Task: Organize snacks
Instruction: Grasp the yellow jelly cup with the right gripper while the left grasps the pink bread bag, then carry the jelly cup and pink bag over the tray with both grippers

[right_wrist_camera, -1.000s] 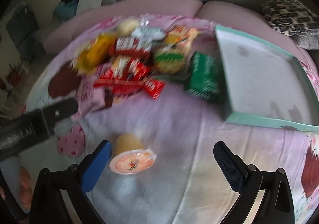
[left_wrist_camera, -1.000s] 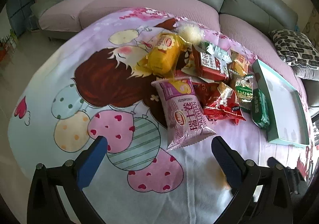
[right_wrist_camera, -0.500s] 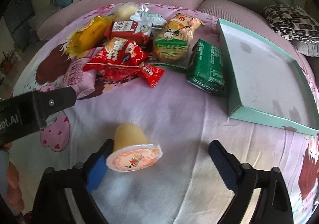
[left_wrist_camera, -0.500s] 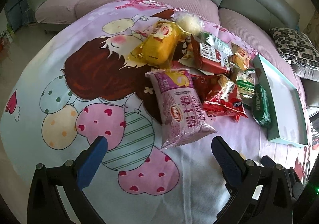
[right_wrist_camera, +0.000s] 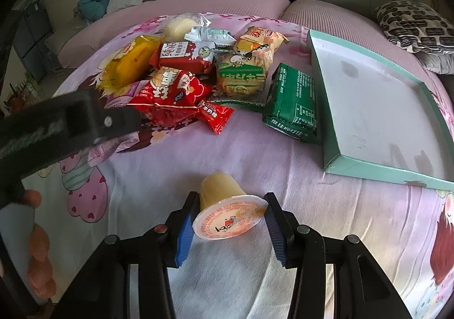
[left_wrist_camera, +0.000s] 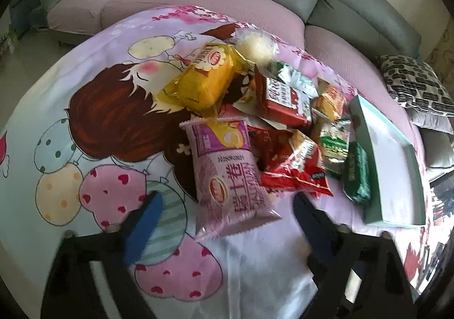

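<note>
Sorting barely begun: tray bare, snacks heaped mid-cloth.

Right gripper narrowed around the jelly cup lying on its side near the front edge of the cloth; blue pads at or just beside its lid rim, firm grip not certain. Wide apart half a second ago, with the cup beside the left pad only. Left gripper spread wide, holding nothing, pushed forward to flank the lower end of the pink packet. Everything else left to move: yellow packet, red packets, green packet, none in the tray at the right edge.
</note>
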Action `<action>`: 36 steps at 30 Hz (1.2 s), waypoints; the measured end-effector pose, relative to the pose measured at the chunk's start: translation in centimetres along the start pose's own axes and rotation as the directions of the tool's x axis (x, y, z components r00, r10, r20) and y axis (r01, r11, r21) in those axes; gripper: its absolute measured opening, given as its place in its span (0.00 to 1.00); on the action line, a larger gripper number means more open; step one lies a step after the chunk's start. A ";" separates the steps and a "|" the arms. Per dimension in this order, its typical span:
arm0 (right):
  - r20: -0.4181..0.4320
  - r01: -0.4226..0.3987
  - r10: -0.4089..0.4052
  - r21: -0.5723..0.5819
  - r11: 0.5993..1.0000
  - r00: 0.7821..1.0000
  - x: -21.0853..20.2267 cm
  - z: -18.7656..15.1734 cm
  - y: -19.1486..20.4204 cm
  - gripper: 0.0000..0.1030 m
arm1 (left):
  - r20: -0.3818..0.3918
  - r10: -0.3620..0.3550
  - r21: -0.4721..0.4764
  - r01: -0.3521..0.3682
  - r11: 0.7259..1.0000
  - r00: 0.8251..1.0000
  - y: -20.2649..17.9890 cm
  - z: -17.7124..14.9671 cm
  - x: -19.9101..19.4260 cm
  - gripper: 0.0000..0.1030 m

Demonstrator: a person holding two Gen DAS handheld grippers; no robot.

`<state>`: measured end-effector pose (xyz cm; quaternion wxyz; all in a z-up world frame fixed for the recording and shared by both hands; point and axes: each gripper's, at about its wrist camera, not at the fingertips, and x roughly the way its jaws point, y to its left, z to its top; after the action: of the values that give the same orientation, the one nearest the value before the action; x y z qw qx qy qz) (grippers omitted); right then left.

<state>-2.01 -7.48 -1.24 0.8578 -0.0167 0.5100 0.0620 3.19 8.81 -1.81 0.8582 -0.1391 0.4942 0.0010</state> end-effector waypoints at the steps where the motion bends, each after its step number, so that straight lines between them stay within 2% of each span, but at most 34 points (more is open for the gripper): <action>1: 0.000 0.001 -0.001 0.000 1.000 1.000 0.0 0.1 -0.1 0.48 | -0.007 0.000 -0.002 0.000 1.000 1.000 0.1 0.1 0.4 0.73; 3: 0.000 0.001 -0.001 0.000 1.000 1.000 0.1 0.1 -0.1 0.48 | -0.024 -0.018 -0.010 0.017 1.000 1.000 0.3 0.1 1.1 0.68; 6: 0.002 0.002 -0.002 0.003 1.000 1.000 0.1 0.0 -0.1 0.48 | -0.029 -0.045 -0.017 0.045 0.999 0.999 0.4 0.1 1.4 0.52; 18: 0.027 -0.011 0.011 0.014 1.000 1.000 -0.5 0.2 -0.6 0.46 | -0.002 -0.057 -0.039 0.056 0.998 0.998 1.3 0.1 0.5 0.48; 36: 0.123 -0.021 0.011 0.082 0.996 0.992 -3.3 0.7 -2.8 0.46 | 0.131 -0.058 -0.046 0.065 0.997 0.990 1.4 0.5 -3.6 0.46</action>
<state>-2.62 -10.48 1.94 0.8869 0.0270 0.4587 0.0487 1.54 10.73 1.15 0.8842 -0.1754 0.4328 -0.0041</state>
